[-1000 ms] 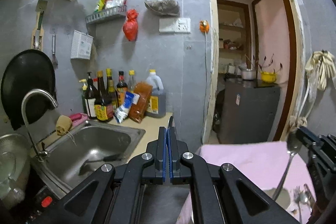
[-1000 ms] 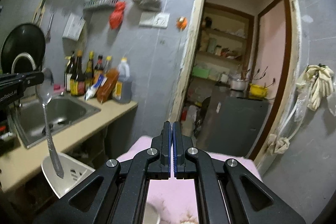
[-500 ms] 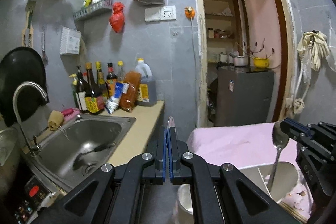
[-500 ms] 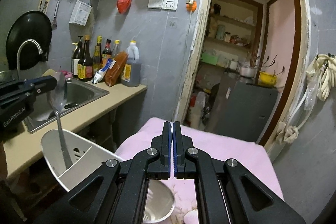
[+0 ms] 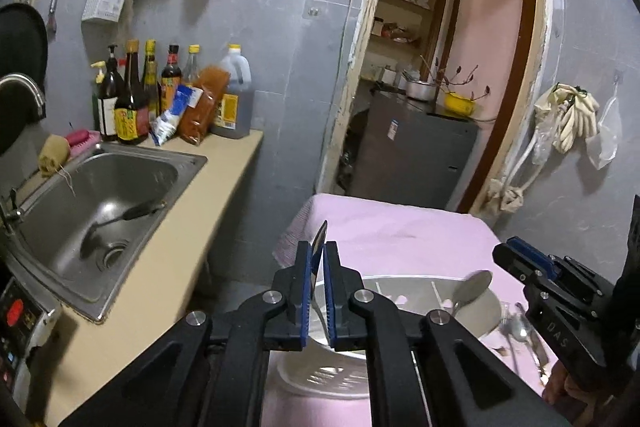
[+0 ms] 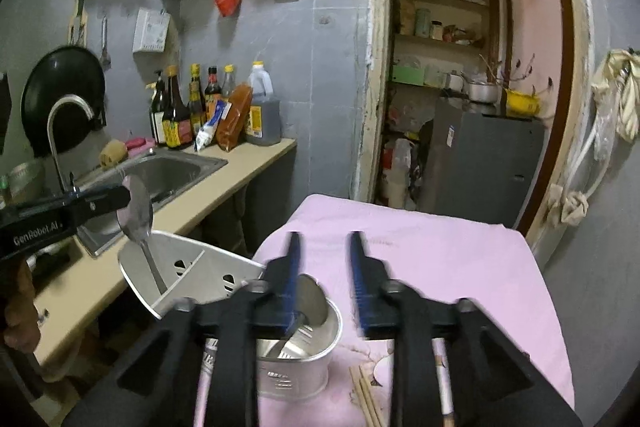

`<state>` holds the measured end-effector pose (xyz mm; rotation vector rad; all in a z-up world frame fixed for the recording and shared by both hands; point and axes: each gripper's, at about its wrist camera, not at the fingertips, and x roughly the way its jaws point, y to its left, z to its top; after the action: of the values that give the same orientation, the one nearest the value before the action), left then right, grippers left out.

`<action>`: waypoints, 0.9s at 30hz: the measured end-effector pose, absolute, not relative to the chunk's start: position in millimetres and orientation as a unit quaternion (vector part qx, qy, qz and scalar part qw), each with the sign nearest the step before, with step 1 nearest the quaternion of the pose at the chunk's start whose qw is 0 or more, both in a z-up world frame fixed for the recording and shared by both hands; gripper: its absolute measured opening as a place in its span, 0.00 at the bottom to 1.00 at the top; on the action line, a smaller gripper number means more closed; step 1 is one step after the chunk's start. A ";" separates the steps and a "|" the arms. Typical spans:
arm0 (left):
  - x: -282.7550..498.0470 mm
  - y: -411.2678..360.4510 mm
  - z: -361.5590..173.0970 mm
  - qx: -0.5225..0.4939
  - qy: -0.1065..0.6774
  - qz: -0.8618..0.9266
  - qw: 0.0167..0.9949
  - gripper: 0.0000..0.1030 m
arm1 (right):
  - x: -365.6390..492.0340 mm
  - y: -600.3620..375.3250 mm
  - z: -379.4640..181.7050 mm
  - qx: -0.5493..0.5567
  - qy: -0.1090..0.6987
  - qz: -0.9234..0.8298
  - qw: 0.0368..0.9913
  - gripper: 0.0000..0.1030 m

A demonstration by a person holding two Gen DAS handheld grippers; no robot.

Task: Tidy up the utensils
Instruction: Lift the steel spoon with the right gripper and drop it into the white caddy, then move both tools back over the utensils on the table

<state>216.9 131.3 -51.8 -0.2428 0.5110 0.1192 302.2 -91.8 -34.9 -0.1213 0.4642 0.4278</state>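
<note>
My left gripper (image 5: 317, 291) is shut on a metal spoon (image 6: 138, 217), bowl up, its handle reaching down into the white slotted utensil holder (image 6: 192, 275) at the table's left edge. In the left wrist view the spoon's bowl edge (image 5: 320, 237) pokes up between the pads. Another spoon (image 5: 470, 291) leans in the holder (image 5: 404, 291). My right gripper (image 6: 325, 263) is open and empty above a metal cup (image 6: 308, 347) holding utensils. Chopsticks (image 6: 366, 397) lie on the pink cloth beside the cup.
A pink-clothed table (image 6: 440, 259) stands right of a beige counter with a steel sink (image 5: 92, 195) holding a ladle. Bottles (image 5: 132, 107) line the wall. Loose cutlery (image 5: 520, 335) lies on the cloth. A doorway with a grey cabinet (image 6: 484, 167) is behind.
Both grippers have tilted down toward the table. My right gripper has opened. The left gripper has lowered the spoon's handle deeper into the white holder.
</note>
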 end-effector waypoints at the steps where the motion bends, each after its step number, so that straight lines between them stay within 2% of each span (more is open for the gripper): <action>1: 215.5 129.7 -49.6 -0.118 0.252 0.057 0.959 0.08 | 299.6 -96.9 -32.7 -0.051 0.227 0.208 0.950 0.33; 3: 212.8 126.5 -45.0 -0.117 0.253 0.053 0.959 0.12 | 296.4 -101.2 -29.1 -0.044 0.227 0.204 0.951 0.34; 5: 209.2 123.3 -38.1 -0.120 0.249 0.045 0.960 0.21 | 290.5 -110.8 -22.2 -0.033 0.224 0.199 0.953 0.35; 7: 205.5 119.9 -31.8 -0.124 0.240 0.041 0.962 0.37 | 284.3 -121.6 -13.4 -0.022 0.215 0.194 0.957 0.47; 8: 203.1 117.1 -28.3 -0.127 0.235 0.038 0.963 0.41 | 280.0 -127.5 -8.5 -0.015 0.207 0.191 0.959 0.54; 9: 200.9 113.6 -24.4 -0.130 0.228 0.037 0.964 0.48 | 276.1 -133.1 -2.9 -0.010 0.200 0.187 0.962 0.56; 11: 198.3 106.0 -17.6 -0.128 0.219 0.036 0.967 0.50 | 267.6 -145.9 7.0 -0.003 0.185 0.175 0.967 0.61; 12: 197.6 100.9 -14.5 -0.124 0.215 0.034 0.968 0.51 | 265.5 -150.1 11.9 0.000 0.180 0.170 0.969 0.69; 14: 195.8 90.9 -9.9 -0.113 0.206 0.032 0.971 0.57 | 256.6 -167.4 22.3 0.011 0.159 0.153 0.975 0.77; 16: 192.6 75.9 -4.3 -0.098 0.193 0.029 0.976 0.71 | 248.1 -182.3 30.8 0.016 0.144 0.139 0.980 0.83; 18: 189.3 64.4 0.9 -0.092 0.181 0.028 0.979 0.82 | 244.0 -192.5 38.9 0.017 0.132 0.127 0.983 0.96; 19: 187.5 57.2 3.7 -0.090 0.175 0.027 0.980 0.88 | 240.1 -201.1 41.9 0.016 0.123 0.118 0.985 0.99; 22: 183.6 38.1 10.2 -0.084 0.155 0.029 0.984 0.96 | 233.5 -218.2 50.9 0.008 0.107 0.103 0.989 0.99; 27: 181.1 2.9 14.8 -0.062 0.137 0.024 0.988 0.97 | 227.3 -247.4 56.7 -0.001 0.102 0.083 0.991 0.99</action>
<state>181.1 2.9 14.8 -0.1251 0.2759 0.0478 227.3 -247.4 56.7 -0.0017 0.2045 0.1665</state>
